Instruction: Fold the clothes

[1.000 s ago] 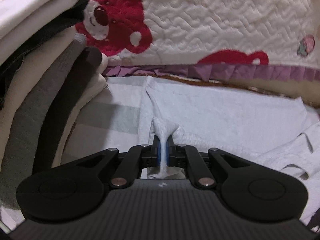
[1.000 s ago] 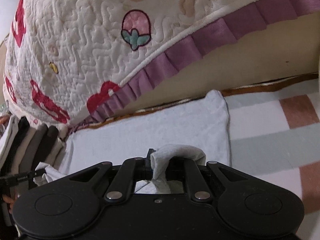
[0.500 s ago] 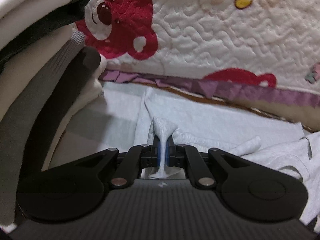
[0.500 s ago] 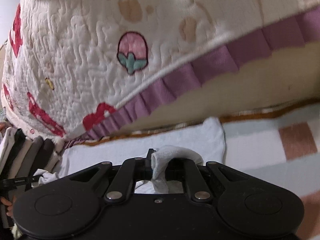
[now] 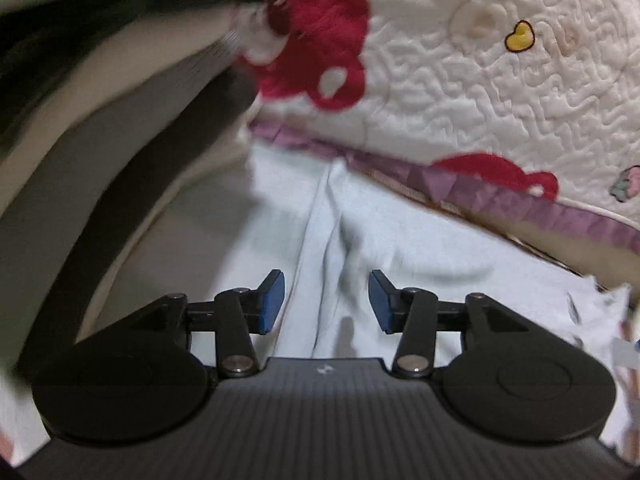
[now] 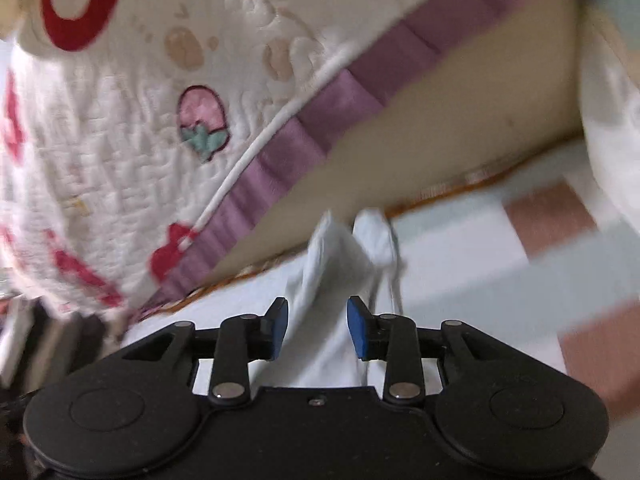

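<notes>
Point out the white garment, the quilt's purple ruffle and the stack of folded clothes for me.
white garment (image 6: 332, 280): right wrist view, on the raised fold between the opening jaws.
purple ruffle (image 6: 316, 120): right wrist view, mid-strip on the quilt's edge.
stack of folded clothes (image 5: 100, 168): left wrist view, on a grey layer's edge.

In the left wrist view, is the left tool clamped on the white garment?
No, the left tool is opening, its blue pads standing apart on either side of the white garment without pressing it.

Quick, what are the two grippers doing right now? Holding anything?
Left gripper: jaws opening, pads off the white garment lying below.
Right gripper: jaws opening, a fold of the white garment between them, not pinched.
</notes>
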